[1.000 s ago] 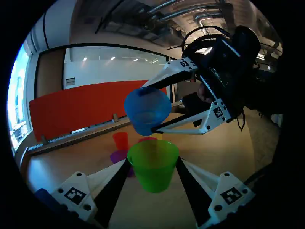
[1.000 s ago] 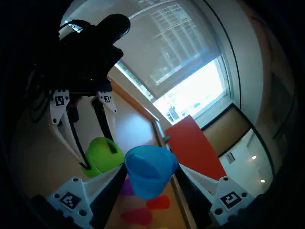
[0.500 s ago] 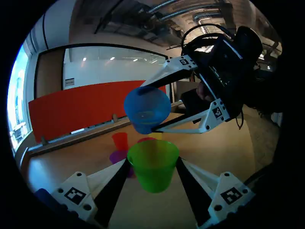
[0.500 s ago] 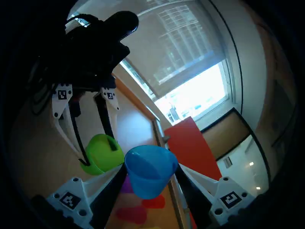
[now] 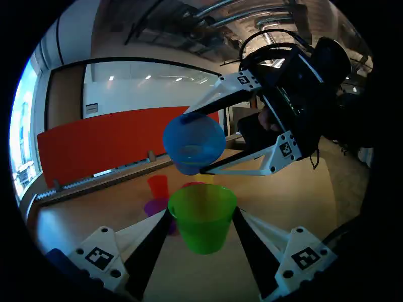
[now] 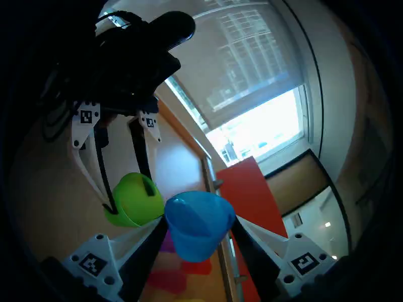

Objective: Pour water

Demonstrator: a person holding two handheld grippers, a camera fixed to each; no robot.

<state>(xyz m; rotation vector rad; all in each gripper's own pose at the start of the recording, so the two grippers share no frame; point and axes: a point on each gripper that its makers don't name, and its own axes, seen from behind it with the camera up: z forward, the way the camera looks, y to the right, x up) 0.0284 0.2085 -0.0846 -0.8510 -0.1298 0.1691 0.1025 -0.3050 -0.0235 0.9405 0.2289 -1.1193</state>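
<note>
Blue cup (image 5: pixel 194 143): tilted, aloft just above green cup (image 5: pixel 202 216), over the desk (image 5: pixel 302 196) | right jaws grasping blue cup; left jaws grasping green cup | risk: water misses green rim and spills on desk if tipped too fast or cups drift apart

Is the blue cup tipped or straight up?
Tipped: the right gripper holds the blue cup leaning, mouth turned toward the green cup below.
</note>
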